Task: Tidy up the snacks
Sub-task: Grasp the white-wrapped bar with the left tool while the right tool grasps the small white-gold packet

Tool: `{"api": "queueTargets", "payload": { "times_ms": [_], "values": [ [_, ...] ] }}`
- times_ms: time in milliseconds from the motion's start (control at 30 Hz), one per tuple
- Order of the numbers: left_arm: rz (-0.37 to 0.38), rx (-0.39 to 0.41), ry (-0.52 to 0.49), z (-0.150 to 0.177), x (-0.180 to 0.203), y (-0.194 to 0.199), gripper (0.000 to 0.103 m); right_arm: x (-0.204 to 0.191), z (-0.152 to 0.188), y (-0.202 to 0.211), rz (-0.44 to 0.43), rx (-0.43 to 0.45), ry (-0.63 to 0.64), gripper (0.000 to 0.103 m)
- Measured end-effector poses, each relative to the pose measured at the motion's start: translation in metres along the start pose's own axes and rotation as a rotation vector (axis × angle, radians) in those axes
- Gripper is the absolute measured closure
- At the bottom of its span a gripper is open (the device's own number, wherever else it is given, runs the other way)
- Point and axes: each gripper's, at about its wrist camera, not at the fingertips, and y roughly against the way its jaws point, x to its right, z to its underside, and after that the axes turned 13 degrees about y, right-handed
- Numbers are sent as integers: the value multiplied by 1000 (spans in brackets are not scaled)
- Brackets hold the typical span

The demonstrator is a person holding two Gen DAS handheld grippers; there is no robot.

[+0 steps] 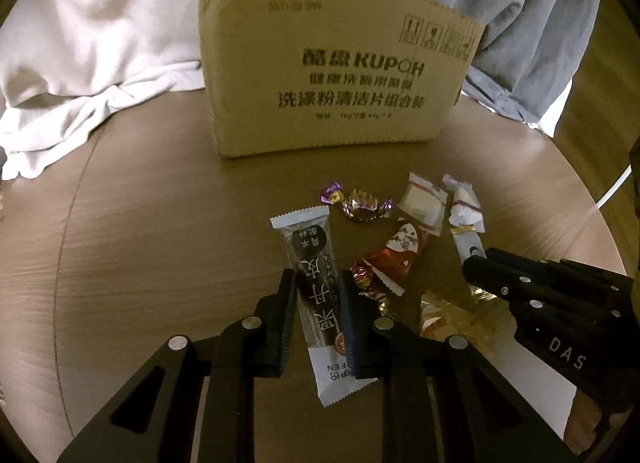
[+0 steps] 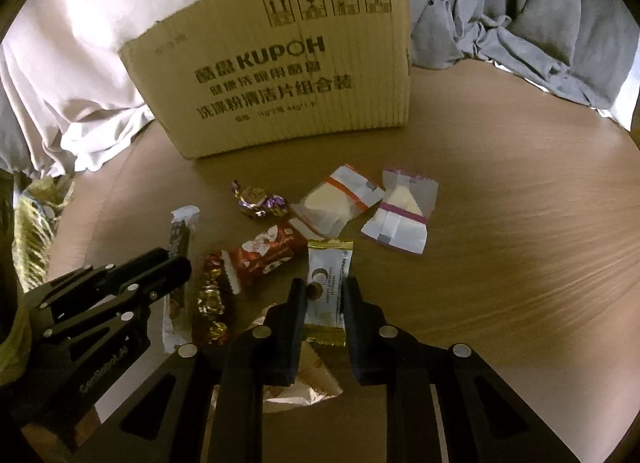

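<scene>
A cardboard box (image 1: 332,75) stands at the back of the round table (image 1: 160,223). Tilted steeply downward, the left gripper (image 1: 317,287) clamps a long dark snack bar (image 1: 316,283) (lying flat); the right gripper (image 2: 325,295) pinches a white coconut candy packet (image 2: 326,291).

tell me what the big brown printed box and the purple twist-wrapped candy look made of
Big brown printed box: matte corrugated cardboard, going by its ribbed face and ragged cut top edge. Purple twist-wrapped candy: probably metallic foil or foil-coated film, since it glints and holds crinkled twisted ends.
</scene>
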Motion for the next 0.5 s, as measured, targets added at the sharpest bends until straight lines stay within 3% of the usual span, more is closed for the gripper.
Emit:
{"api": "queueTargets", "payload": {
  "times_ms": [500],
  "values": [
    [56, 190, 5, -27, 16, 80, 82, -10, -20, 63, -55, 164, 25, 83]
  ]
}}
